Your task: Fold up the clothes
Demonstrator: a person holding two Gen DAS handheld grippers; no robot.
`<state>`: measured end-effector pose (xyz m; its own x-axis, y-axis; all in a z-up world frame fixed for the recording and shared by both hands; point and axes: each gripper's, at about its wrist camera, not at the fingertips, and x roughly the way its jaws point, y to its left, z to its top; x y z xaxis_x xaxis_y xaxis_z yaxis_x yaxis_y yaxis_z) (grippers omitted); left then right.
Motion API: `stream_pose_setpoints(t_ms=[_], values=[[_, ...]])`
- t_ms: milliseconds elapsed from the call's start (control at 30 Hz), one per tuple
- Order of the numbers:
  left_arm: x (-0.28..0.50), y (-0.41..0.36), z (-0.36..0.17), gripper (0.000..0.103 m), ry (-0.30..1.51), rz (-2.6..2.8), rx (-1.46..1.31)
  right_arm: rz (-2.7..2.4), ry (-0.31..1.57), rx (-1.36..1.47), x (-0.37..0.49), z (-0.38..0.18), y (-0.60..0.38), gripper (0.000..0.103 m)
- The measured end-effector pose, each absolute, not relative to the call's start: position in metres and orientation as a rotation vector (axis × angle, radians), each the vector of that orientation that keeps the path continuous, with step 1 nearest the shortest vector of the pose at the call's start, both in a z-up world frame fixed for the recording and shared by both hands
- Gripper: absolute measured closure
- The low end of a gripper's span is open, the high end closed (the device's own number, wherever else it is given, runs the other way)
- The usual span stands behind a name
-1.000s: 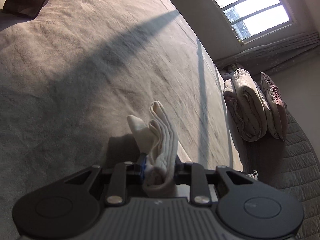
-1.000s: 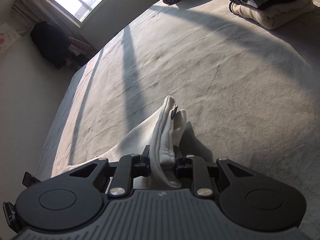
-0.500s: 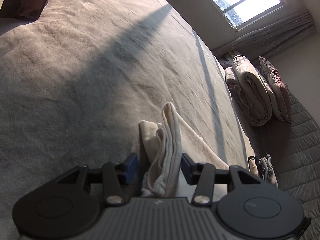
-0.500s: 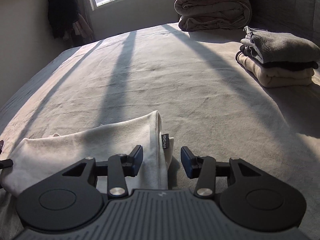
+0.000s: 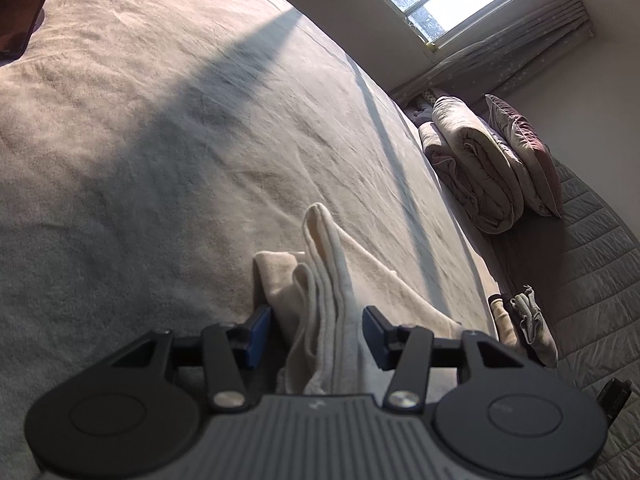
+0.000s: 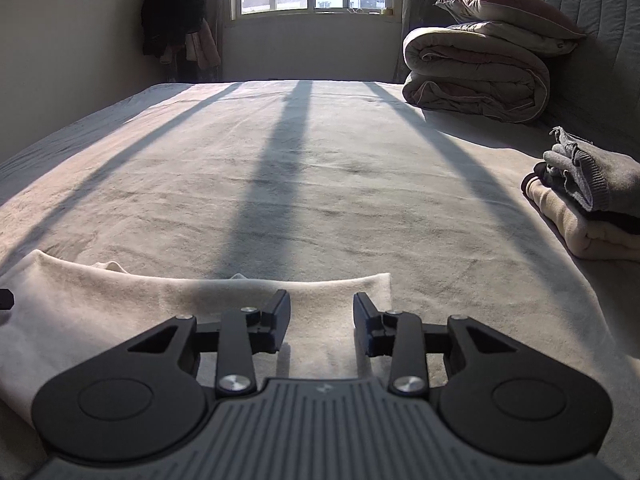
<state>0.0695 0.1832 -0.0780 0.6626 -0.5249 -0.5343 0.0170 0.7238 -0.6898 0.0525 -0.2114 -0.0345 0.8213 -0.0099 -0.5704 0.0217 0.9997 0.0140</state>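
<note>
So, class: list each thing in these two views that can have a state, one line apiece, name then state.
Left gripper: open, bunched cloth between the jaws.
Right gripper: open, empty.
Cream garment: folded, lying on the bed.
Clothes stack: folded, piled.
Quilt: rolled.

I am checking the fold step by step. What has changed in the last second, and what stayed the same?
Both grippers let go. The left gripper opened, though the bunched edge of the cream garment stands between its fingers untouched. The right gripper opened too and levelled out, and the cloth now lies flat on the bed. The folded stack and the rolled duvet stayed put.
</note>
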Motion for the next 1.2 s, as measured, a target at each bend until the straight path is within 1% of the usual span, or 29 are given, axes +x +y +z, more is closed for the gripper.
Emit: stream_pose_setpoints(t_ms=[67,233,467,533,567,600,633,667,733,767,833,900,1033,1067,1100,1200], values=[[0.070,0.182,-0.078,0.052,0.801,-0.338,-0.707,-0.019,0.655,0.048,0.059,-0.046,-0.217,0.070],[0.073,0.177,-0.076,0.052,0.802,-0.336,-0.695,-0.020,0.664,0.051,0.063,-0.054,-0.217,0.070],[0.073,0.176,-0.076,0.052,0.805,-0.325,-0.708,-0.031,0.646,0.035,0.058,-0.049,-0.213,0.066],[0.072,0.175,-0.076,0.055,0.806,-0.320,-0.708,-0.009,0.633,0.036,0.056,-0.044,-0.209,0.065],[0.072,0.176,-0.076,0.060,0.813,-0.313,-0.709,0.007,0.627,0.036,0.054,-0.042,-0.206,0.065],[0.072,0.176,-0.075,0.068,0.820,-0.306,-0.711,0.024,0.620,0.036,0.053,-0.040,-0.202,0.065],[0.073,0.177,-0.077,0.071,0.829,-0.309,-0.732,0.041,0.614,0.037,0.052,-0.037,-0.199,0.065],[0.074,0.177,-0.078,0.072,0.837,-0.314,-0.755,0.058,0.607,0.037,0.050,-0.035,-0.195,0.067],[0.074,0.178,-0.079,0.073,0.840,-0.310,-0.777,0.091,0.594,0.037,0.047,-0.031,-0.188,0.082],[0.074,0.178,-0.079,0.074,0.840,-0.306,-0.778,0.108,0.587,0.038,0.046,-0.028,-0.185,0.083],[0.073,0.177,-0.078,0.080,0.837,-0.306,-0.780,0.161,0.581,0.030,0.044,-0.026,-0.173,0.084],[0.072,0.177,-0.075,0.084,0.831,-0.307,-0.790,0.212,0.579,0.015,0.043,-0.029,-0.161,0.085],[0.070,0.175,-0.064,0.086,0.812,-0.319,-0.808,0.307,0.577,-0.021,0.044,-0.036,-0.139,0.089],[0.068,0.174,-0.060,0.086,0.802,-0.323,-0.811,0.328,0.590,-0.029,0.045,-0.040,-0.134,0.091],[0.068,0.172,-0.056,0.087,0.796,-0.326,-0.811,0.345,0.623,-0.036,0.049,-0.047,-0.130,0.097],[0.066,0.164,-0.044,0.087,0.778,-0.330,-0.828,0.350,0.634,-0.060,0.052,-0.061,-0.122,0.100]])
